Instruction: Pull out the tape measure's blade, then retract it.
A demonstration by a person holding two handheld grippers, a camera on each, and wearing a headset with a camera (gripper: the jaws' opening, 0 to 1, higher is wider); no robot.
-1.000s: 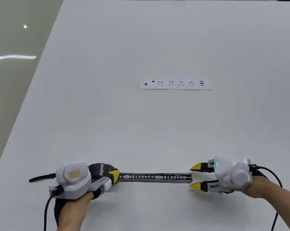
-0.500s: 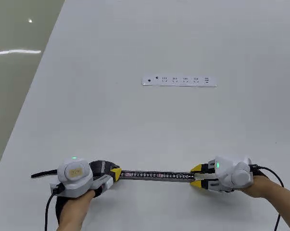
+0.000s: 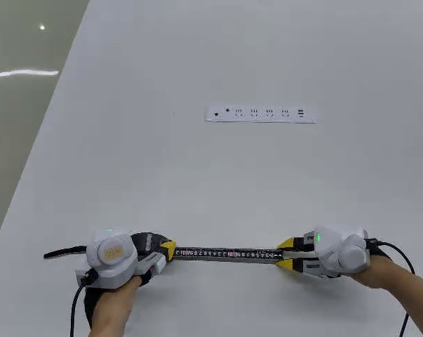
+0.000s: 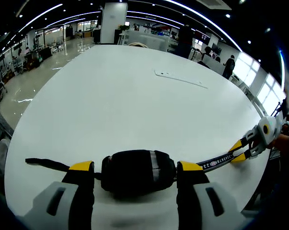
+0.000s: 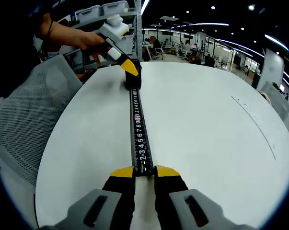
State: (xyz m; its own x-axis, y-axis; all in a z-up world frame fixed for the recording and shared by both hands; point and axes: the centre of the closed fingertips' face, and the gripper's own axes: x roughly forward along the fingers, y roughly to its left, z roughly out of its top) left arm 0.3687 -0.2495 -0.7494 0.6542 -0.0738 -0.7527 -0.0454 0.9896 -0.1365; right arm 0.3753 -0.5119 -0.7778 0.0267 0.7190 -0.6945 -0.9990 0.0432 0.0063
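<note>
tape measure (image 3: pixel 148 243) near front edge of table (image 3: pixel 267 182), clamped in left gripper (image 4: pixel 135 166) | blade (image 5: pixel 137 124) tip pinched by right gripper (image 5: pixel 144 171) | risk: blade is whipped back if released abruptly

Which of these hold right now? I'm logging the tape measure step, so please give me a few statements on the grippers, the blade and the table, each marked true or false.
1. The left gripper is clamped on the tape measure case. True.
2. The blade is fully wound into the case. False: it is drawn out, spanning from one gripper to the other.
3. The right gripper pinches the blade's free end. True.
4. The power strip lies against the blade. False: it lies well apart from it, farther up the table.
</note>
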